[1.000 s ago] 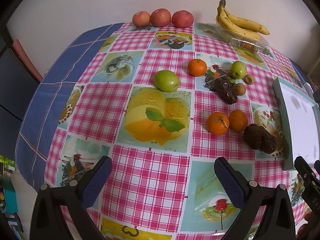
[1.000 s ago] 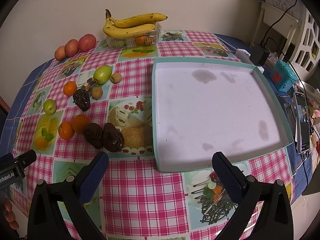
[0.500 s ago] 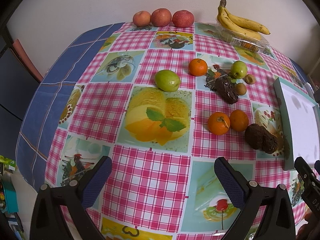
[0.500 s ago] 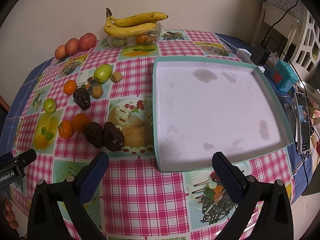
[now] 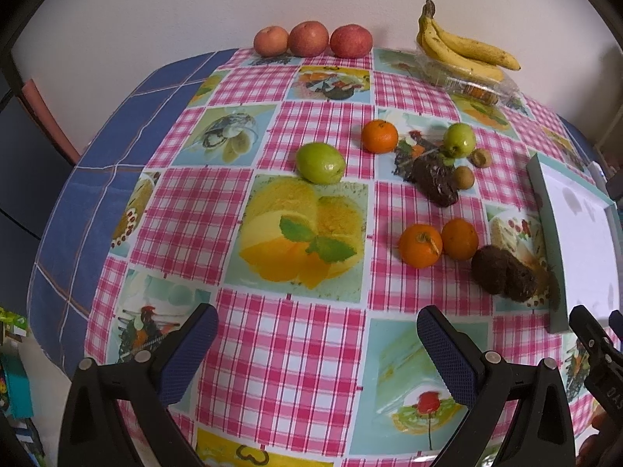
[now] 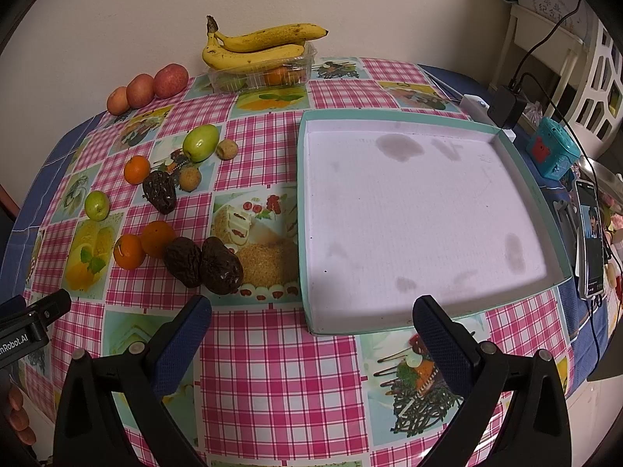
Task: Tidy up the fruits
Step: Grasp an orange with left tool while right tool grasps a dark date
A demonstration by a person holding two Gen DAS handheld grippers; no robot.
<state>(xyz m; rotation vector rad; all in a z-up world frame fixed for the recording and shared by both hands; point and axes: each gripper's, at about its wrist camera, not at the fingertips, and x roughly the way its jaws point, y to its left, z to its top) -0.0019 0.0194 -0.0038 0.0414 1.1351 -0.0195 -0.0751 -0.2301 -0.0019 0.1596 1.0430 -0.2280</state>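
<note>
Both tools, the left tool [image 5: 317,344] and right tool [image 6: 311,334], hang spread and empty over the surface's [image 6: 272,369] near edge, fruit loose beside the bare tray [image 6: 409,210], ready for sorting.

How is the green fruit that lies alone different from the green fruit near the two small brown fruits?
The lone green fruit is oval and lies apart from the other fruit; the other green fruit looks rounder and sits in a cluster, beside the small brown fruits and a dark wrinkled fruit. Both are smooth, glossy and on the tablecloth, outside the tray.
</note>
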